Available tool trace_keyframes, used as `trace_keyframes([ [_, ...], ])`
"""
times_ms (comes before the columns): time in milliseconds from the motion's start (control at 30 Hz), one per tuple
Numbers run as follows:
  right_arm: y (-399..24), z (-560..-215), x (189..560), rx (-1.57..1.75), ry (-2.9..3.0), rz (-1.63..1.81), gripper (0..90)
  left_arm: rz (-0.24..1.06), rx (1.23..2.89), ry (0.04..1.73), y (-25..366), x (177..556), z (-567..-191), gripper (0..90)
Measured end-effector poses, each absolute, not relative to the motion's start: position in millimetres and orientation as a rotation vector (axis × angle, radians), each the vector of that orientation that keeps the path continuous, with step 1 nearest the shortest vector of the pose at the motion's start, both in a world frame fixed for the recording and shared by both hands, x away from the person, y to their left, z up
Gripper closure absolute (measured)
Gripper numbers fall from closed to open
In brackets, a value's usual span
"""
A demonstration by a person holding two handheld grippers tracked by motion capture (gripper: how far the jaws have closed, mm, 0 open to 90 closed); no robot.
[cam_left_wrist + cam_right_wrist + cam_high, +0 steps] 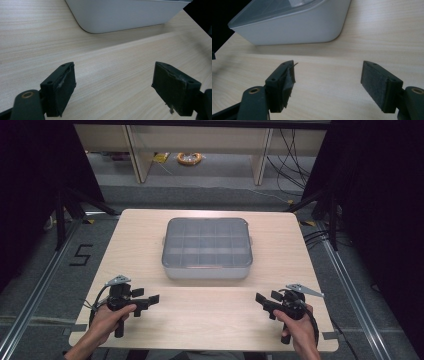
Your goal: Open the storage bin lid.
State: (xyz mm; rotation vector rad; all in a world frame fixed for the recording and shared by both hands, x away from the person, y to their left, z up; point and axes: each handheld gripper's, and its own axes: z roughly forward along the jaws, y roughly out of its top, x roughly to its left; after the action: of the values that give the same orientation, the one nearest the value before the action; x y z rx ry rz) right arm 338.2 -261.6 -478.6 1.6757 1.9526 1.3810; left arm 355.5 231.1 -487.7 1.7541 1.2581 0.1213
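Grey rectangular plastic organiser box with clear divided lid (207, 248) sits centre of frame on the light wood table (210, 315). Prob. light, rigid, smooth-walled and slippery; best grip likely at the short ends or the lid rim, w/ both tools. Left gripper (148, 299) lower left, right gripper (264, 302) lower right, both hand-held low, aimed inward twd the box. Jaws wide apart on each, nothing held.
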Motion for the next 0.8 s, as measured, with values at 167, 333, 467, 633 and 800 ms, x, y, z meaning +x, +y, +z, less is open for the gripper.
trace_keyframes([
  [167, -260, -475, 344, 1.695, 1.932, 1.407, 28.3, 0.119, 1.767, 1.258, 229, 357, -488, 17.9],
  [333, -260, -474, 351, 1.679, 1.932, 1.397, 28.3, 0.114, 1.740, 1.271, 229, 360, -487, 17.9],
  [467, -257, -474, 357, 1.706, 1.925, 1.409, 28.3, 0.109, 1.736, 1.265, 230, 367, -482, 19.0],
  [633, -258, -466, 367, 1.736, 1.904, 1.456, 28.3, 0.110, 1.733, 1.262, 231, 375, -478, 19.0],
  [800, -259, -459, 381, 1.731, 1.877, 1.484, 28.4, 0.083, 1.719, 1.277, 233, 389, -475, 18.6],
])
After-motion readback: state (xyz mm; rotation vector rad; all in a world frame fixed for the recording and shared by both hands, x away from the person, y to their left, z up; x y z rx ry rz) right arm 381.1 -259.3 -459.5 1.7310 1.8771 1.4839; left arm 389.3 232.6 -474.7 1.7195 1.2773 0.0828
